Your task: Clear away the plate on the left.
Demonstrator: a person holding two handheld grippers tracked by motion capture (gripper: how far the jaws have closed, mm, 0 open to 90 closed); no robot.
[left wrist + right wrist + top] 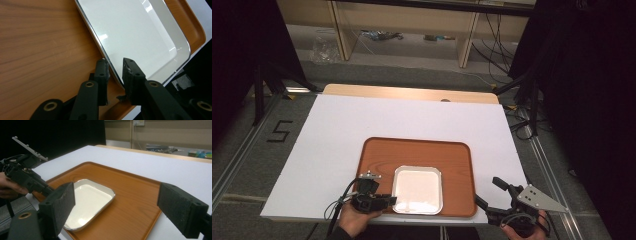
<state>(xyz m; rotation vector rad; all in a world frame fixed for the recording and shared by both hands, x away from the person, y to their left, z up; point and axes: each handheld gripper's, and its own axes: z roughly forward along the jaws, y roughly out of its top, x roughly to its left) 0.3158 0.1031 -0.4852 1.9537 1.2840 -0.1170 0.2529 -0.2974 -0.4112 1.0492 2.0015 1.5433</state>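
Observation:
A white square dish (417,190) with a metal rim lies flat at the near edge of a brown wooden tray (412,150). My left gripper (391,201) reaches in from the left, and its jaws stand close together astride the dish's left rim. In the left gripper view the rim of the dish (135,32) runs between the jaws of that gripper (113,61), above the tray (45,45). My right gripper (487,190) is held open off the tray's near right corner, holding nothing. In the right gripper view its wide jaws (116,202) frame the dish (87,202) and the left gripper (47,190).
The tray rests on a white board (342,130) that covers a wooden table (412,92). Beyond the table are wooden shelf legs (339,30) and cables (497,35) on the floor. Black stands (259,85) flank the table on both sides.

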